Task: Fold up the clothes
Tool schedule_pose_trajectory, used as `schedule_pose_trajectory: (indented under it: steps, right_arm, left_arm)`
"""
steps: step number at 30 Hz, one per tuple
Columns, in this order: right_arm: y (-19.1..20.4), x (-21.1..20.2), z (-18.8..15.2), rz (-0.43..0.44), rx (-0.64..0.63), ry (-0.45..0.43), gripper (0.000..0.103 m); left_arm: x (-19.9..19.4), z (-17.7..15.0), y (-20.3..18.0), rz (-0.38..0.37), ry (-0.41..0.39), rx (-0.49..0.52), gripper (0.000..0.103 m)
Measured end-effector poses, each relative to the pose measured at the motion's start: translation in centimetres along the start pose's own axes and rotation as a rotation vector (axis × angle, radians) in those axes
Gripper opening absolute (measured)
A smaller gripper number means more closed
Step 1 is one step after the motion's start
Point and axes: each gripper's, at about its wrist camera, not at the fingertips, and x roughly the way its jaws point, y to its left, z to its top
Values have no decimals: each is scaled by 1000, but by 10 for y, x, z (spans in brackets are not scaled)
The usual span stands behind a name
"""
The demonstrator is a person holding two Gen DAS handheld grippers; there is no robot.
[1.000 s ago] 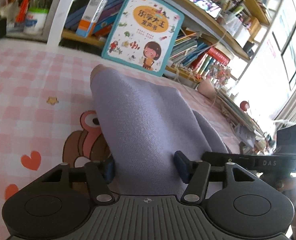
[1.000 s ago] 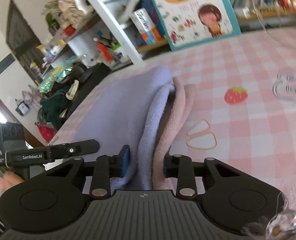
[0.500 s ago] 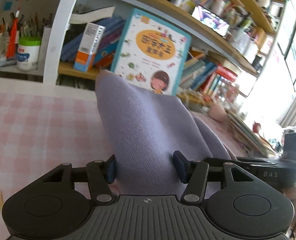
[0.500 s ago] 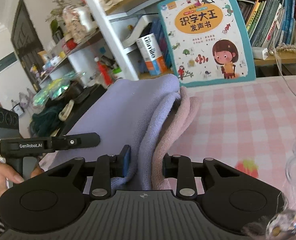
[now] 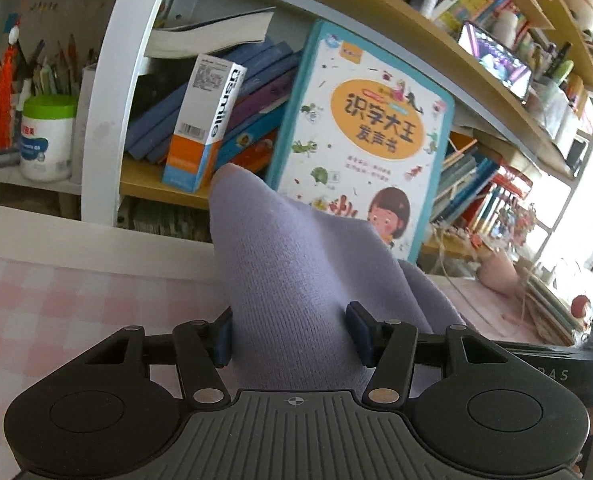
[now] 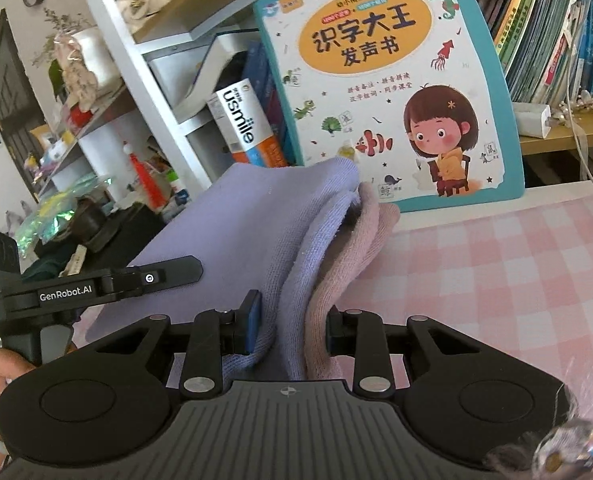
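Note:
A lavender knit garment (image 5: 292,280) with a pink inner layer (image 6: 366,236) is held up between both grippers, above the pink checked tablecloth (image 6: 496,272). My left gripper (image 5: 292,338) is shut on one bunched edge of it. My right gripper (image 6: 292,330) is shut on the other edge, where lavender and pink layers fold together (image 6: 296,280). The left gripper's body (image 6: 96,286) shows at the left in the right wrist view, and the right gripper's body (image 5: 568,372) at the right in the left wrist view.
A large children's book (image 5: 360,152) leans on the shelf just behind the table, next to a white and orange box (image 5: 204,128) and stacked books. A white shelf post (image 5: 112,92) and a pen jar (image 5: 46,136) stand at the left.
Both grippers have lifted the garment off the tablecloth and moved it toward the bookshelf. The views have tilted up from the tabletop to the shelf.

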Motion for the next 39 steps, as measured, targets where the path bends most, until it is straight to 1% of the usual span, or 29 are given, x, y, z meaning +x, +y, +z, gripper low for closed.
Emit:
schedule_pose_trajectory:
  steps: [4,8,10,13,15,16,17,18,19,20,21,23,25,27,29,32,35,39]
  right_arm:
    - [-7,7,3,-6,-11,-6,27]
    - [-14,15,5,-14,-9,18,27]
    - [-18,19,3,-14,-6,19,27]
    - [-24,22,1,-8,41,12,29]
    - [-26,21,-1,-21,84,10,40]
    - [-25,18,-2,-34,85,-1,45]
    - [-24,15,-3,-46,85,-13,52]
    - [-22,11,-4,-58,82,-26,57]
    - [-19,5,-5,-70,62,-48,61]
    - [-15,-3,-6,-85,37,-74,69]
    - [-12,-11,-8,-101,11,-100,72]
    - [-7,-25,-13,-135,-39,-141,72]
    - [3,-40,-19,-186,-84,-171,74]
    - [13,-53,-28,-228,-130,-200,79]
    - [23,-64,-38,-261,-171,-222,82]
    - [32,-74,-52,-295,-200,-216,89]
    - [38,-80,-66,-331,-221,-205,90]
    - [44,-84,-80,-374,-239,-200,98]
  left_arm:
    - [10,-2,7,-15,-15,-30,55]
    - [20,-6,11,-11,-10,-43,55]
    - [23,-9,13,-10,-21,-48,55]
    - [26,-13,18,-11,-35,-64,58]
    - [26,-16,19,-5,-29,-62,61]
    - [25,-17,18,4,-26,-58,63]
    - [21,-18,16,24,-38,-37,69]
    - [15,-19,12,51,-59,-5,76]
    - [8,-20,8,78,-81,27,79]
    - [2,-21,4,104,-102,59,86]
    - [-4,-22,-1,131,-123,91,91]
    - [-17,-24,-8,161,-154,130,92]
    - [-32,-29,-18,180,-177,143,93]
    - [-46,-36,-29,182,-202,145,96]
    - [-58,-44,-42,201,-229,149,98]
    - [-71,-56,-59,249,-256,166,101]
    - [-82,-67,-74,288,-276,185,102]
    - [-93,-84,-85,314,-293,202,103]
